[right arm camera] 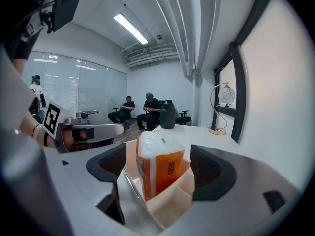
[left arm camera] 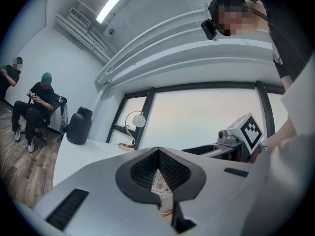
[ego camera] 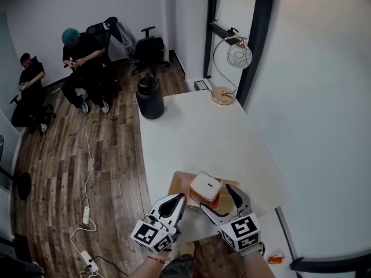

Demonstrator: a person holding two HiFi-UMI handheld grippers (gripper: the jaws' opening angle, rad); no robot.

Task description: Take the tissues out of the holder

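Note:
An orange-and-white tissue pack (ego camera: 205, 187) stands upright in a light wooden holder (ego camera: 176, 184) near the front edge of the white table (ego camera: 197, 132). My right gripper (ego camera: 216, 197) is open. In the right gripper view its dark pads (right arm camera: 211, 171) stand on either side of the tissue pack (right arm camera: 160, 163) without touching it, and the holder's (right arm camera: 172, 206) dividers show below. My left gripper (ego camera: 180, 198) sits at the holder's left edge with its jaws together. A strip of white-and-orange print (left arm camera: 163, 191) shows in the slit between them; I cannot tell whether it is pinched.
A black jug (ego camera: 150, 97) stands at the table's far left corner and a gold ring lamp (ego camera: 228, 68) at the far right by the window. Two people sit on office chairs (ego camera: 81, 62) across the wooden floor. Cables (ego camera: 87, 213) lie left of the table.

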